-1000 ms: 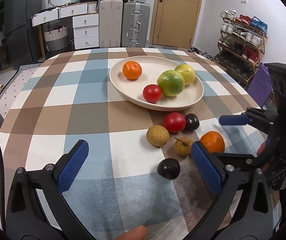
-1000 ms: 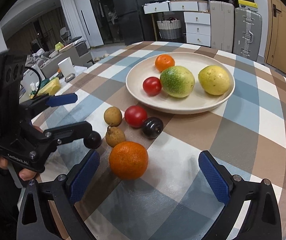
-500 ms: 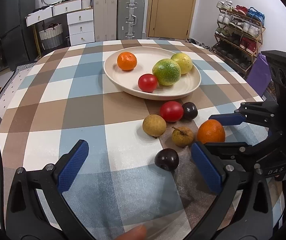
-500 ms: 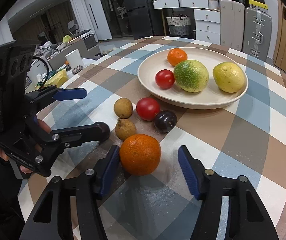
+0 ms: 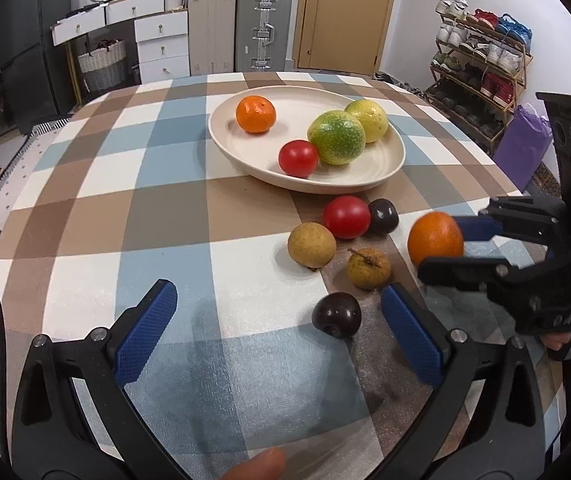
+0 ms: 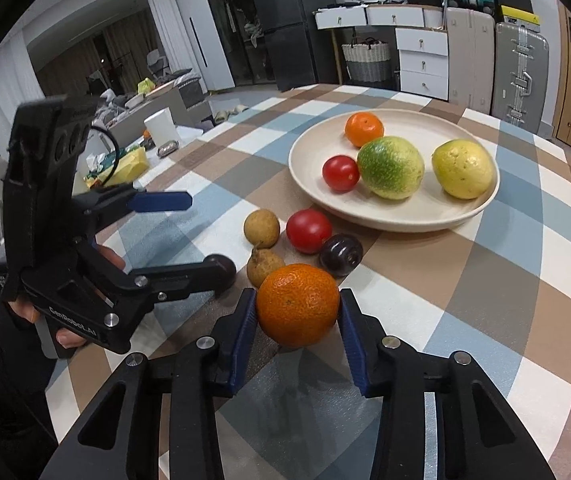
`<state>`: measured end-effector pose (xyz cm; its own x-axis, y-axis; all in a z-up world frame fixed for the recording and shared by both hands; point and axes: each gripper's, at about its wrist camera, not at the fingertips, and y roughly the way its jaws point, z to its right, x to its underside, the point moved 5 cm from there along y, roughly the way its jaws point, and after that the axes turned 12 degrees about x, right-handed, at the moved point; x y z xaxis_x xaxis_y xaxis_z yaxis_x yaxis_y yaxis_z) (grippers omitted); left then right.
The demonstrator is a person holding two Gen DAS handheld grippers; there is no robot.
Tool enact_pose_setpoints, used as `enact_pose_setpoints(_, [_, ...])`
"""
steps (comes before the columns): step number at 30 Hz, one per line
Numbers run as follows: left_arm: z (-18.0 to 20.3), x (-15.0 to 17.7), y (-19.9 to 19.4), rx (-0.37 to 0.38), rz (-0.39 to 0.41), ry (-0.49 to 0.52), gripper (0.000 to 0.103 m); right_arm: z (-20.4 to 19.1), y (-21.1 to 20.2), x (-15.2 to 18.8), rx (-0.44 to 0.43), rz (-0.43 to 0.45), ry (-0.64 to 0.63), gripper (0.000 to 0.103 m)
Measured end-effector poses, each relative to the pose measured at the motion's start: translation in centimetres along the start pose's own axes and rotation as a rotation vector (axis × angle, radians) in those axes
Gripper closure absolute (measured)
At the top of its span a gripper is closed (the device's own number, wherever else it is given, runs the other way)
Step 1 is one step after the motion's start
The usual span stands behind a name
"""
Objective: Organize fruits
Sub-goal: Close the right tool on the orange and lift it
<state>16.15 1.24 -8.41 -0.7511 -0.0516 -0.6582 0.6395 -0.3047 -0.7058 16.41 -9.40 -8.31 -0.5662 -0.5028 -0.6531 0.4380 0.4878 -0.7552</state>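
Observation:
My right gripper [image 6: 297, 312] is shut on a loose orange [image 6: 297, 304], which also shows in the left wrist view [image 5: 435, 238], just above the checked cloth. My left gripper [image 5: 281, 328] is open and empty, with a dark plum [image 5: 336, 315] between its fingers near the right one. A cream plate [image 5: 385, 168] holds a small orange [image 5: 256, 114], a tomato [image 5: 298, 158], a green fruit [image 5: 336, 137] and a yellow fruit [image 5: 367, 120]. Loose on the cloth lie a tomato [image 5: 346, 217], a second plum [image 5: 383, 217] and two brown longans [image 5: 311, 245] [image 5: 368, 268].
The round table's edge [image 5: 505, 184] curves close on the right. Beyond it stand a shoe rack [image 5: 481, 64], suitcases [image 5: 263, 28] and white drawers [image 5: 161, 44]. A white cup [image 6: 161, 126] and clutter sit on a side table past the far left edge in the right wrist view.
My right gripper closed from wide open onto the loose orange. My left gripper moved forward slightly, staying open.

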Motion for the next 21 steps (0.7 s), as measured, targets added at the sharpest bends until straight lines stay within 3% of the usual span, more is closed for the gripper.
enact_pose_setpoints(4, [0.5, 0.4, 0.4, 0.035, -0.03, 0.011, 0.007, 0.7, -0.1, -0.2, 0.009, 0.003, 0.026, 0.062])
enact_pose_setpoints(9, [1.1, 0.9, 1.1, 0.063, -0.077, 0.036, 0.023, 1.1, -0.2, -0.4, 0.014, 0.013, 0.043, 0.062])
enact_pose_setpoints(15, [1.5, 1.1, 0.9, 0.098, -0.073, 0.045, 0.033, 1.3, -0.3, -0.6, 0.018, 0.018, 0.052, 0.062])
enact_pose_setpoints(21, [2.1, 1.2, 0.7, 0.124, -0.077, 0.069, 0.051, 1.4, -0.3, -0.7, 0.017, 0.022, 0.057, 0.062])
